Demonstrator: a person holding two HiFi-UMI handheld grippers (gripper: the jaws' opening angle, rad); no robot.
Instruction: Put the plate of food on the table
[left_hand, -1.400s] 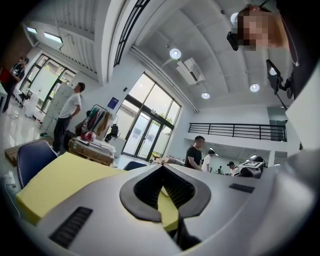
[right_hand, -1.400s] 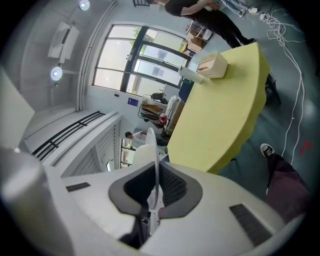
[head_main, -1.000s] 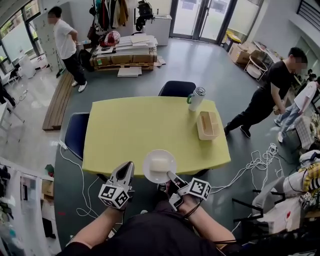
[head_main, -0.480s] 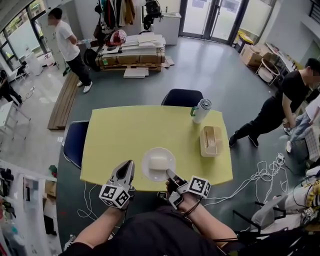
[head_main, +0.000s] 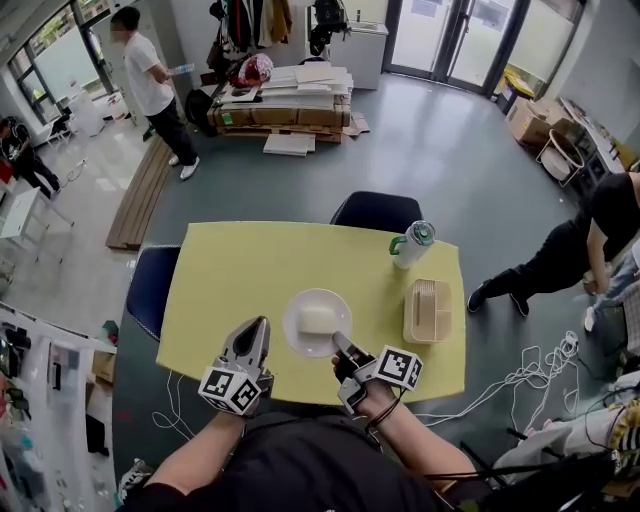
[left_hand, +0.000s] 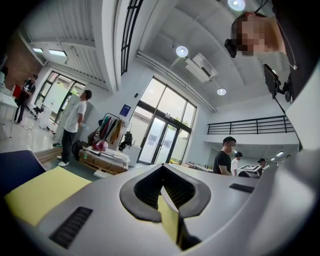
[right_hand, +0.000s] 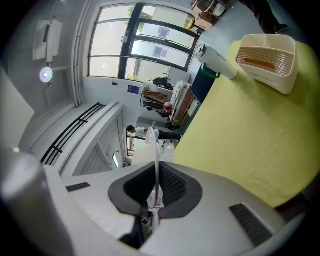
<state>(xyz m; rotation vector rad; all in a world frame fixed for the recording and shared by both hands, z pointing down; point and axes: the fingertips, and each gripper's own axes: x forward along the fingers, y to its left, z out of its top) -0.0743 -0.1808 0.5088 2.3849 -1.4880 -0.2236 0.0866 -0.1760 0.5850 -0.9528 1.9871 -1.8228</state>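
Note:
A white plate (head_main: 297, 336) carrying a pale block of food (head_main: 316, 319) is over the front middle of the yellow table (head_main: 240, 280). My right gripper (head_main: 341, 349) is shut on the plate's near rim. In the right gripper view the plate (right_hand: 156, 150) shows edge-on between the jaws, tilted against the table (right_hand: 250, 130). Whether it touches the tabletop I cannot tell. My left gripper (head_main: 257, 330) hovers left of the plate over the table's front edge, jaws together and holding nothing (left_hand: 167, 192).
A white tumbler with a green lid (head_main: 413, 245) and a beige slotted basket (head_main: 427, 310) stand at the table's right end. Dark chairs sit at the far side (head_main: 378, 210) and the left end (head_main: 152, 280). People move about on the floor beyond.
The plate and both grippers have come forward from the table's front edge to well over the tabletop. The right gripper has kept its hold on the rim.

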